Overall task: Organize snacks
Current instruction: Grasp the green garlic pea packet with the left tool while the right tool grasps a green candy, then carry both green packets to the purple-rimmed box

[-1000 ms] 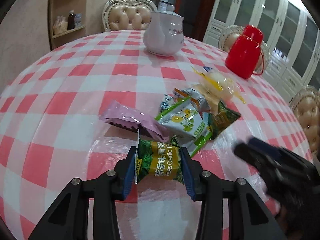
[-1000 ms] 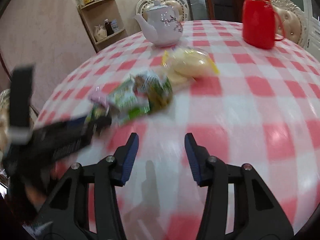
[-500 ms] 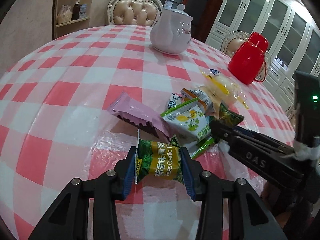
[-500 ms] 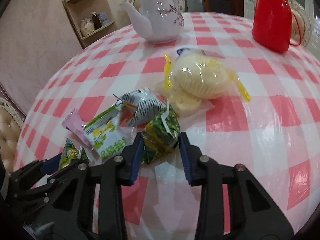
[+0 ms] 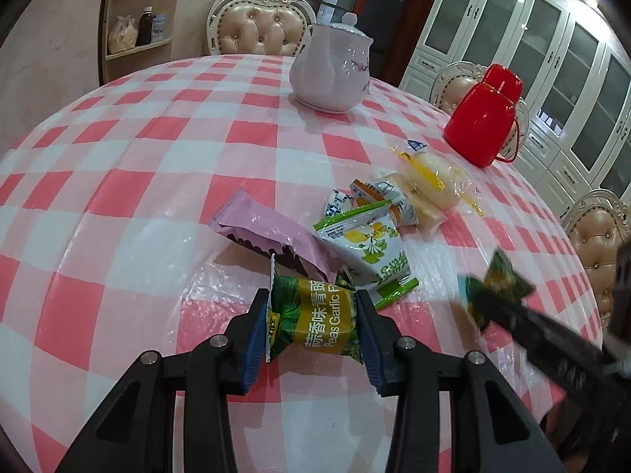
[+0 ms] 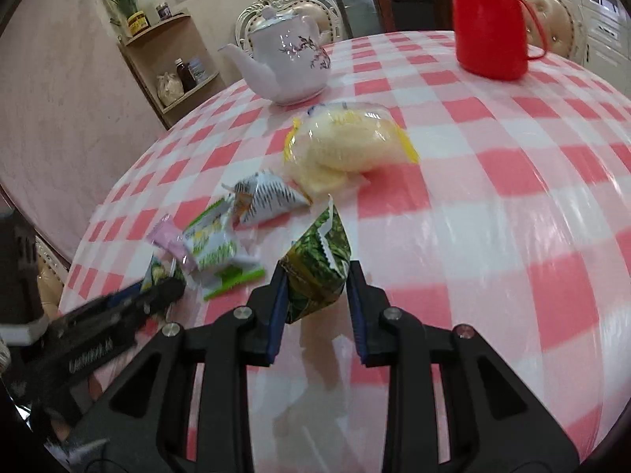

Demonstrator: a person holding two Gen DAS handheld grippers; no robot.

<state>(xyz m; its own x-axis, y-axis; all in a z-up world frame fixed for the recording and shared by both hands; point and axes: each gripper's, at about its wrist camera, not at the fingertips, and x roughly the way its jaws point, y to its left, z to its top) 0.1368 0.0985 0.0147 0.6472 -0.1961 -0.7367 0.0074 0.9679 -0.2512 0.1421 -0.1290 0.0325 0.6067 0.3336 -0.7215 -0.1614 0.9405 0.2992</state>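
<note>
While tools (image 5: 313, 325) (image 6: 315, 295) clamp packets (image 5: 315, 323) (image 6: 317, 272) — table (image 5: 157, 181).

A second ago my right gripper (image 6: 315, 307) was empty and apart from the pile. Half a second ago it closed around the dark green packet (image 6: 317, 272) at the pile's edge. Now I hold that packet lifted off the cloth and drawn away from the other snacks, blurred with motion in the left view.

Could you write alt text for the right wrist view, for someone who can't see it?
A hand-held gripper clamps a green crinkled snack packet above a pink-and-white checked tablecloth. More wrapped snacks, a white teapot and a red flask lie beyond.
</note>
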